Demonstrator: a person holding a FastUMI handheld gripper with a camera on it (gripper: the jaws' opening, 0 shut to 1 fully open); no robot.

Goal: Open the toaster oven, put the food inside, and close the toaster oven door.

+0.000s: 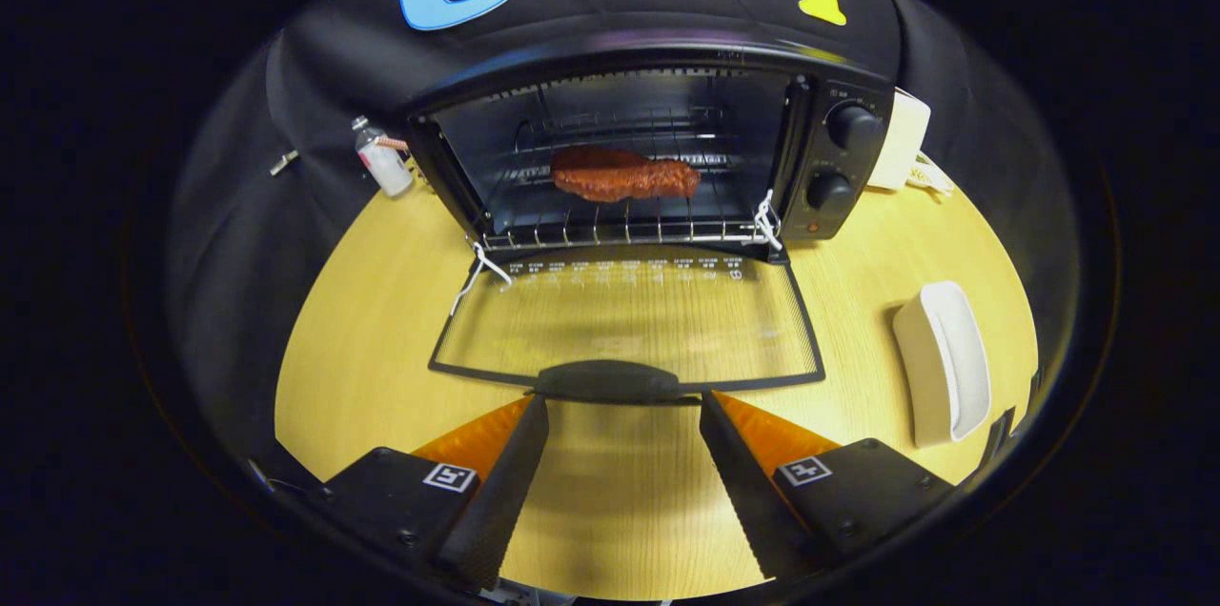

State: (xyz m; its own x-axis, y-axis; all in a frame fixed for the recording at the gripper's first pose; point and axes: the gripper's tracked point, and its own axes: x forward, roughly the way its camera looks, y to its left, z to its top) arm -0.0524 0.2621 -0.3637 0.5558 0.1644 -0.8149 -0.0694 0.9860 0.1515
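The oven (648,149) is standing at the far side of the counter (381,349) with its door (624,320) lying fully open and flat, its glass pane facing up. The food (624,173), a reddish-brown piece like a steak, is resting on the wire rack (620,230) inside the oven, near the middle. So two steps seem done, and only closing the door is waiting.

The gripper (624,401) is sitting near the door's front edge. Its fingers are spread wide and holding nothing, and the dark handle (607,381) is lying just ahead of them, between their tips.

The door looks stiff and rather light, a thin frame around glass, turning on hinges at the oven's bottom. The glass could be slippery and fragile, so I think the handle is the best place to take hold, or to push from under it. The oven itself may slide back if the push is too hard.

A white dish (944,363) is lying to the right, well apart from the door, and a small bottle (383,163) is standing at the far left beside the oven.
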